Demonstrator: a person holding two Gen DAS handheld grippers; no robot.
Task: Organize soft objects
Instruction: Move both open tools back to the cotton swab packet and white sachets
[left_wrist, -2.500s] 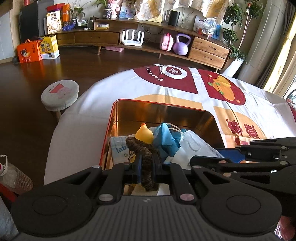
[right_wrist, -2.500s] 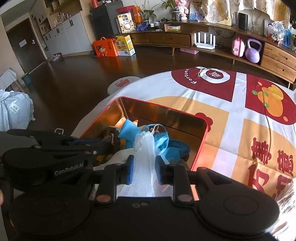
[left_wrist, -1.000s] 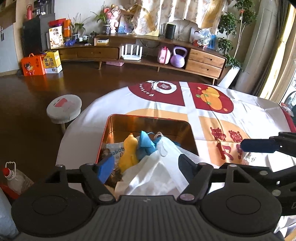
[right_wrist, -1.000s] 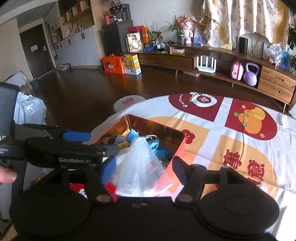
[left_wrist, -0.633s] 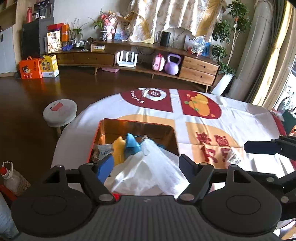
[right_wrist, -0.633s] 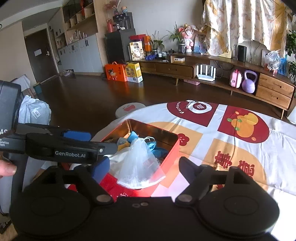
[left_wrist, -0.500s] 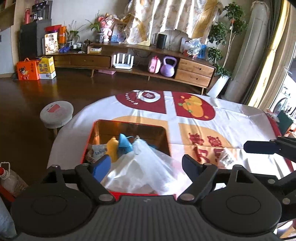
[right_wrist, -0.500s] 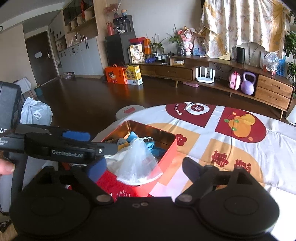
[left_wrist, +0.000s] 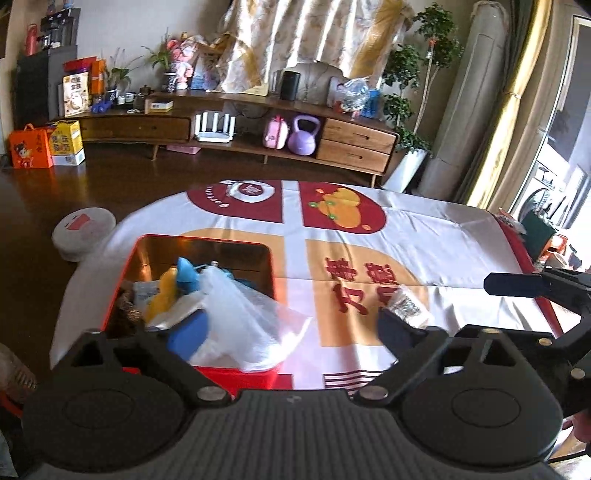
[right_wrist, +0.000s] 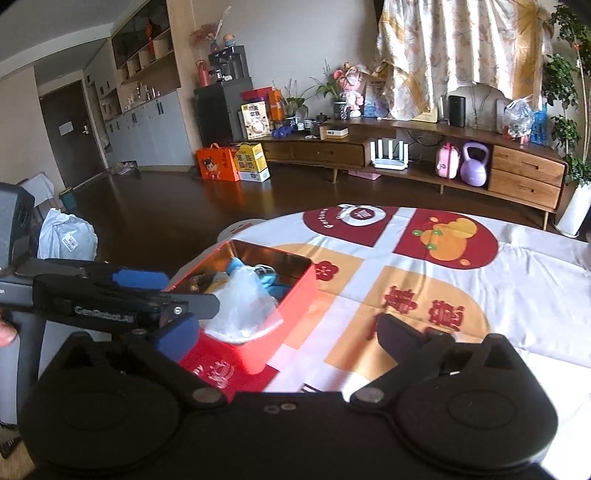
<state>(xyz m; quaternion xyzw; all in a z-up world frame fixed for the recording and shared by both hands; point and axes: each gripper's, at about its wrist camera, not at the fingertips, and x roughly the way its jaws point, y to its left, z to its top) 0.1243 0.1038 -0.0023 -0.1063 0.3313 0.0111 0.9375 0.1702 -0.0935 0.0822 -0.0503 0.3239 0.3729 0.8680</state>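
A red tin box (left_wrist: 236, 374) with a gold inside sits on the table's left part; it also shows in the right wrist view (right_wrist: 291, 314). It holds a clear plastic bag (left_wrist: 243, 317) (right_wrist: 242, 308), a yellow soft toy (left_wrist: 162, 299), blue cloth (left_wrist: 186, 271) and a dark hair tie (left_wrist: 127, 310). The bag hangs over the near rim. My left gripper (left_wrist: 288, 332) is open and empty, raised above the box's near edge. My right gripper (right_wrist: 286, 334) is open and empty, raised to the right of the box.
A small crinkly packet (left_wrist: 404, 304) lies on the printed tablecloth (left_wrist: 332, 258) right of the box. A round stool (left_wrist: 83, 230) stands on the floor to the left. A long wooden cabinet (right_wrist: 406, 158) runs along the far wall.
Both grippers let go of the hair tie and the plastic bag, opened wide, and pulled up and back from the box. The bag now rests in the box.
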